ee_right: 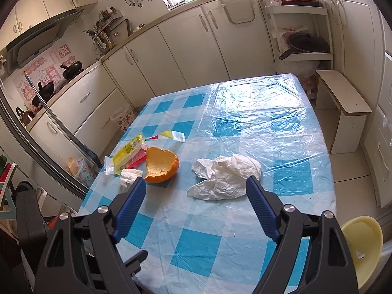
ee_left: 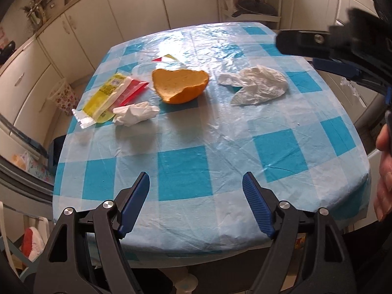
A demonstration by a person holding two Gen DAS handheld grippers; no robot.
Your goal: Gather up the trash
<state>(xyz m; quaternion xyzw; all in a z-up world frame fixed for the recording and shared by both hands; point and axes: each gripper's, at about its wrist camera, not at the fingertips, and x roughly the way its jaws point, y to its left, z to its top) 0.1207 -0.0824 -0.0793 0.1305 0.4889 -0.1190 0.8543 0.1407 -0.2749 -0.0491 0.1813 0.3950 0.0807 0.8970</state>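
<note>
On the checked tablecloth (ee_left: pixel 220 147), left to right: yellow snack wrapper (ee_left: pixel 107 95), small tissue wad (ee_left: pixel 134 114), orange peel (ee_left: pixel 180 85), big crumpled napkin (ee_left: pixel 257 85). All light; paper's soft, pinch a raised fold, and take the stiffer peel by its rim. Left gripper (ee_left: pixel 196 205) and right gripper (ee_right: pixel 196 208) both hang wide open, empty.

A home kitchen: cream cabinets (ee_right: pixel 186 49) line the walls, pans (ee_right: pixel 72 69) sit on what appears a stove at ten o'clock.
</note>
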